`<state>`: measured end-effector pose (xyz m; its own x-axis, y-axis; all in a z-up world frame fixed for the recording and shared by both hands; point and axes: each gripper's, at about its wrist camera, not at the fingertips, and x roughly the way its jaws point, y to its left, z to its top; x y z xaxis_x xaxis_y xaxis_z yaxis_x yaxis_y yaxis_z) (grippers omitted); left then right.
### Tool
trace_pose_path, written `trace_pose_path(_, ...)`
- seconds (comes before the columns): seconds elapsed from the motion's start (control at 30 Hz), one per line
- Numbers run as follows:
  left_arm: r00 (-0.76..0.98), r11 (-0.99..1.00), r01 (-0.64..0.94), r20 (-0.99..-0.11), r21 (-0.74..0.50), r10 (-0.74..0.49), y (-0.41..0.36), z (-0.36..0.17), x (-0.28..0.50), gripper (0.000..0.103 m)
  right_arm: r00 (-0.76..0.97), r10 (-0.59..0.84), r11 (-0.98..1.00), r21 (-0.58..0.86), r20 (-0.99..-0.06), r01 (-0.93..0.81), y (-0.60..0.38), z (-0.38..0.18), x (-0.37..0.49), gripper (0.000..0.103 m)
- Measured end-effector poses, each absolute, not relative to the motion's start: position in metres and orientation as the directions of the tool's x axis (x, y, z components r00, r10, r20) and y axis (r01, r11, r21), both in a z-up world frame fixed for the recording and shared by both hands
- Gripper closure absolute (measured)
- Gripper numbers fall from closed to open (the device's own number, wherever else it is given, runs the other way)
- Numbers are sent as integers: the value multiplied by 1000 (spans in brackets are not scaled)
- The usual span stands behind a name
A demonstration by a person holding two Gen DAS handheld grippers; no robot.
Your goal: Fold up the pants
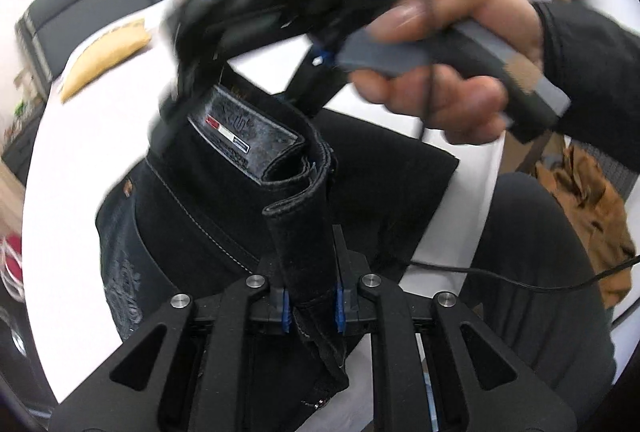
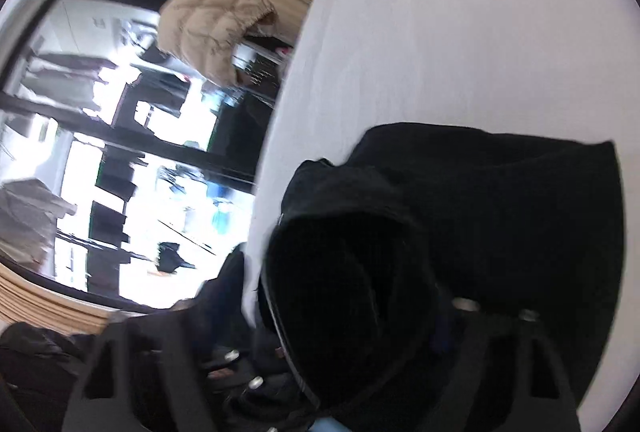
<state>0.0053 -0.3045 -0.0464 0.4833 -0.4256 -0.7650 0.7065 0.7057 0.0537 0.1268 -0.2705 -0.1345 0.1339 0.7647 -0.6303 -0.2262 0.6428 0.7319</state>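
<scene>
The pants [image 1: 224, 199], black denim w/ pale stitching and a leather waist patch [image 1: 244, 129], lie partly on the white table [image 1: 100, 135] and partly lifted off it. One rolled band of the waist runs straight back from the patch into my left gripper [image 1: 312, 306]; its blue-edged pads are pinched tight on that band, cloth hanging out below them toward the cam. So the pants sit directly ahead of and between the left fingers, rest of the fabric spread flat on the table beyond and to the right.

My right gripper [image 1: 240, 71] comes in from above in the left wrist view, blurred, tips down at the far end of the waistband by the patch. My right hand [image 1: 452, 63], dark sleeve, is wrapped round its grey handle. From the right wrist view a dark bulge of the pants [image 2: 352, 296] fills the space between the right fingers, w/ more fabric flat on the table [image 2: 460, 31] past it. Too dark and smeared there: can't tell if the right pads press the cloth or stand off it.

Further out: a yellow cushion [image 1: 108, 59] at the table's far end, a beige puffer jacket [image 2: 212, 27] hanging by the window, brown cloth [image 1: 588, 216] low on the right.
</scene>
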Motion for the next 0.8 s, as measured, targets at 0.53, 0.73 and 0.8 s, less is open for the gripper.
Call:
trace_pose_path(0.53,459,664,745,-770,62,-443,-339,-41,19,91,180,601,799,576,-779,-173,-335,-147,128,88)
trace_pose_path(0.73,460,638,766,-761,78,-458,-357,-34,28,91,199,594,804,567,-780,-181,-361,-145,135,89)
trace_pose_path(0.8,453,629,773,-769,87,-451,-363,-41,29,91,205,601,799,574,-773,-178,-369,-148,135,89)
